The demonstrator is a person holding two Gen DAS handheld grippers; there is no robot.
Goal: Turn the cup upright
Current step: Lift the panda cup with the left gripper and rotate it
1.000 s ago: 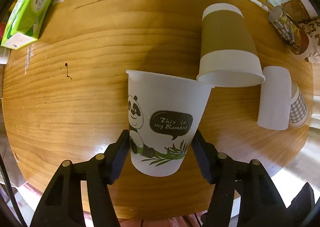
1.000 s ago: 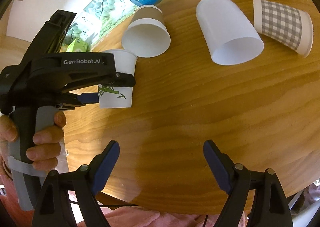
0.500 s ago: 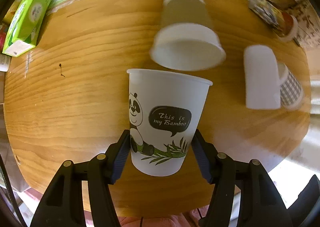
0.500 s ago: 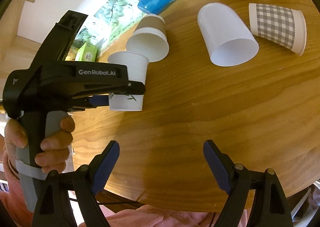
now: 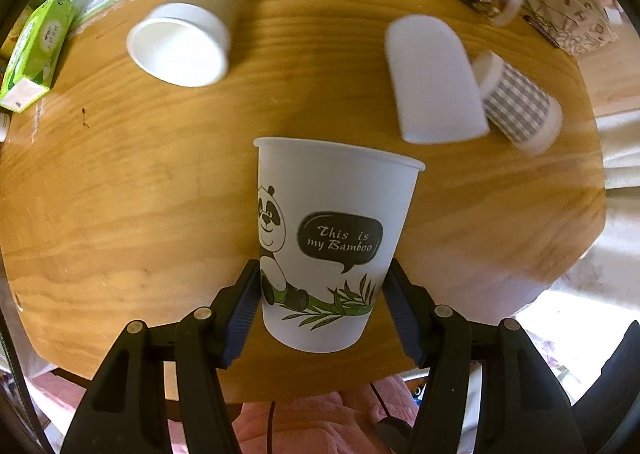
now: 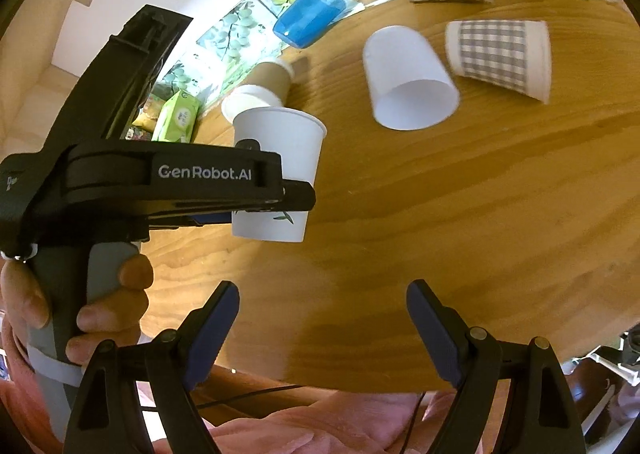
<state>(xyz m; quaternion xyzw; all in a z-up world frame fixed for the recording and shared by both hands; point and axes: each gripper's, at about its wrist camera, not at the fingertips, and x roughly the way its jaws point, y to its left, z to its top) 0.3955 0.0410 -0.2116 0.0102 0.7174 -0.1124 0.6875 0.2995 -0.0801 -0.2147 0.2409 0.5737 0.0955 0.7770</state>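
- Holding the panda cup (image 5: 332, 238) low on its sides, the left gripper (image 5: 320, 302) squeezes it between both blue pads, mouth up.
- A second ago the brown cup (image 5: 188, 33) lay close behind it; now that one sits far off to the left, so the panda cup has been carried across the round table (image 5: 120, 193).
- Its bottom looks to hang just above the wood.
- It only needs setting down and letting go.
- The right gripper (image 6: 322, 330) waits wide open with nothing in it.
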